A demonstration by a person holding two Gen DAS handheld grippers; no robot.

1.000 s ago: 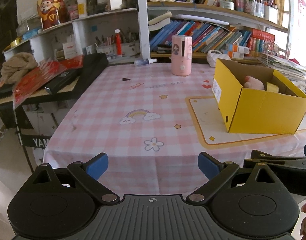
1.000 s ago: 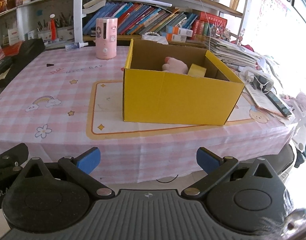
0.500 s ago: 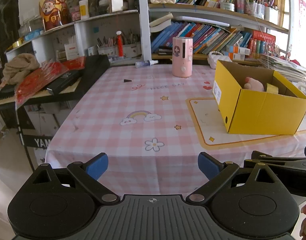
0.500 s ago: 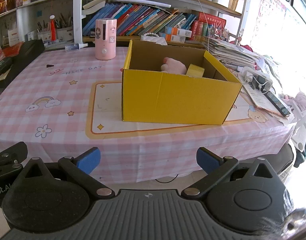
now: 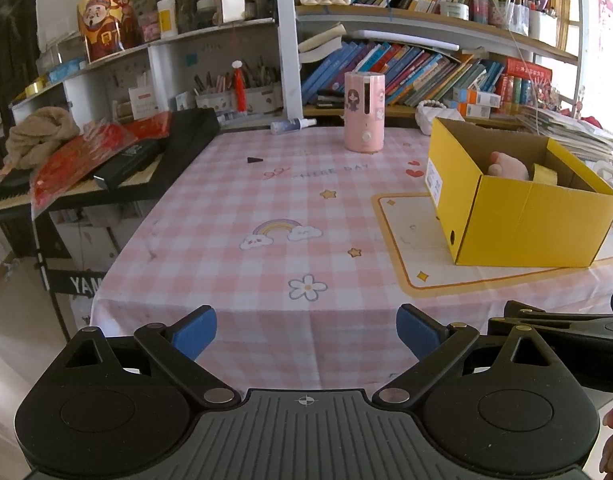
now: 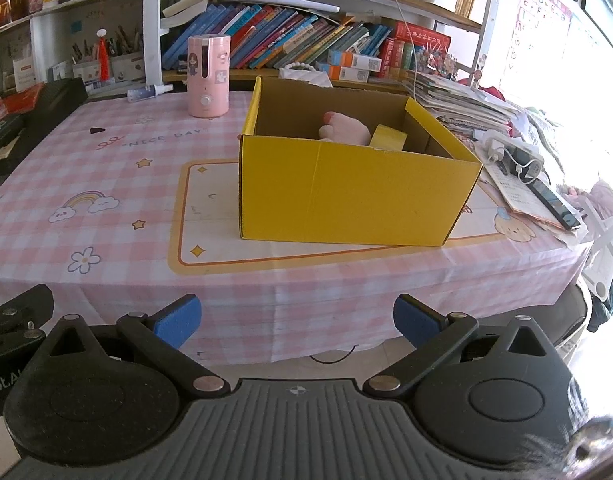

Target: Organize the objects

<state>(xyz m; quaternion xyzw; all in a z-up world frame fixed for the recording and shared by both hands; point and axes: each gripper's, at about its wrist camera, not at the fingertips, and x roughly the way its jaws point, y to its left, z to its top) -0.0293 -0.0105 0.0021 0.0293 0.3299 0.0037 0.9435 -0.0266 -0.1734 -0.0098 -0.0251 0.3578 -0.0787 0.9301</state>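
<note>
An open yellow cardboard box (image 6: 354, 192) (image 5: 522, 220) stands on a pink checked tablecloth (image 5: 274, 200). Inside it lie a pink plush toy (image 6: 344, 128) (image 5: 506, 165) and a yellow tape roll (image 6: 388, 137) (image 5: 544, 173). A pink cylindrical humidifier (image 5: 363, 111) (image 6: 207, 76) stands at the table's far side. My left gripper (image 5: 306, 330) is open and empty, off the table's front edge. My right gripper (image 6: 296, 320) is open and empty, off the front edge before the box. The right gripper's side shows in the left wrist view (image 5: 562, 320).
A small spray bottle (image 5: 292, 124) and a small black piece (image 5: 254, 159) lie near the table's far edge. A black keyboard (image 5: 118, 168) with red packets stands left of the table. Bookshelves (image 5: 418, 68) line the back. Papers and a charger (image 6: 518, 164) lie on the right.
Both grippers have drawn back from the table and slightly up; the table and box look farther away. Both stay open and empty.
</note>
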